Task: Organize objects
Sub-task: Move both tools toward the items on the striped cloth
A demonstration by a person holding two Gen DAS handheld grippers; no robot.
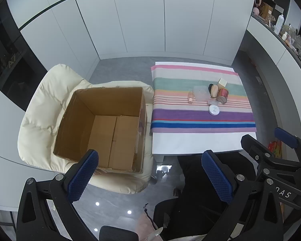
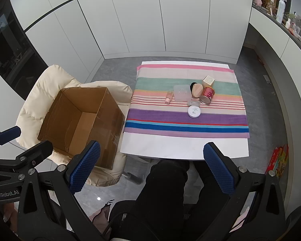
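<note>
Fingers of both grippers stand spread as wide as they go and hold nothing: the left gripper hangs over the floor between the box and the surface, the right gripper over the near edge of the surface, both tilted downward and well short of the objects. Nothing looks packed yet, so the step in hand is a first reach. It would go best by taking the outlying pieces first, the white round tin nearest the person or the small pink bottle on the cluster's left, approaching from above so the neighbours stay put. The pieces sit bunched on a striped cloth: a clear lidded container, a beige pad leaning on a black thing, a red can lying tilted, a cream carton behind. An open, empty cardboard box waits on a cream chair, beside the surface's left edge
</note>
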